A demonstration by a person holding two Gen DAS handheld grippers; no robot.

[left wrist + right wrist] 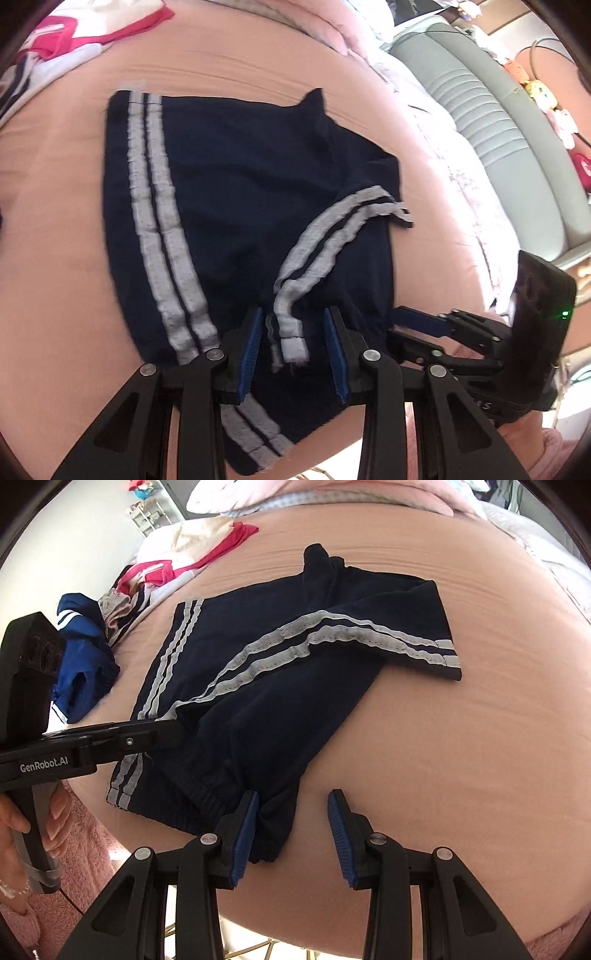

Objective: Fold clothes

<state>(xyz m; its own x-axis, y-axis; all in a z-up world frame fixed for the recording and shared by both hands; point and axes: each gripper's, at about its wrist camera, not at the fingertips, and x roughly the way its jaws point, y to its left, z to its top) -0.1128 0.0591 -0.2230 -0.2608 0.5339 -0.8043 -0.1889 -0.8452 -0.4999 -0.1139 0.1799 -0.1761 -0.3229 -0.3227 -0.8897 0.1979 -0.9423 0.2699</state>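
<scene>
My two grippers are black, with ribbed blue pads (242,836) and silver screws. The left gripper (173,731) carries white "GenRobot.AI" lettering. I wear a fluffy pink sleeve (22,926).

From my right wrist camera I read "GenRobot.AI" in white letters on the black body of the left gripper (173,729), while my left wrist camera catches only a cut-off "S" on the right gripper (410,319).
</scene>
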